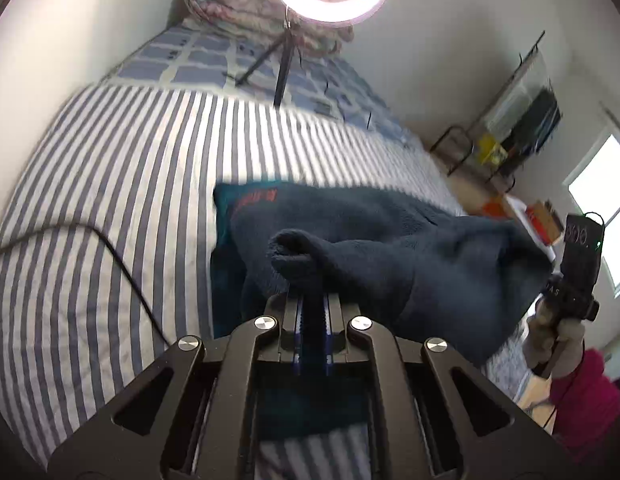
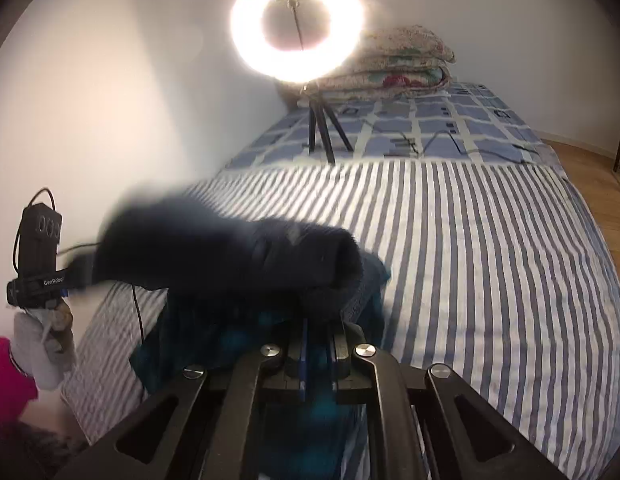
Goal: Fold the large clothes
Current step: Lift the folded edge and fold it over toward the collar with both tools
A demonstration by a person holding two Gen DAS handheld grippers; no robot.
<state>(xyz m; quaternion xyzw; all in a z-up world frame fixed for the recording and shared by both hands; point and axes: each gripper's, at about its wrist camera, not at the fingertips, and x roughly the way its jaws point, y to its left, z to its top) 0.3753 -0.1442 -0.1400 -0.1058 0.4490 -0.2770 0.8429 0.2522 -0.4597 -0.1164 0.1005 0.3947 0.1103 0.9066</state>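
Home bedroom. Bed with blue-and-white striped sheet (image 2: 489,260) fills most of the view, blue checked sheet (image 2: 429,120) at its far end, folded floral quilt (image 2: 401,64) stacked against plain white wall. Lit ring light on black tripod (image 2: 296,24) stands on the bed. Wood floor (image 2: 589,168), metal clothes rack (image 1: 521,120), bright window (image 1: 601,200).

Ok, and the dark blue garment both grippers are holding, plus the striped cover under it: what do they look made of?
Dark blue garment: looks like thick fleece or plush knit, matte, with a fuzzy, nubbly pile visible at the bunched edge above the left gripper; the right gripper pinches a similar fuzzy roll. Striped cover: seems a thin woven cotton-type sheet, smooth and flat, with crisp blue-and-white stripes; exact fibre unclear.
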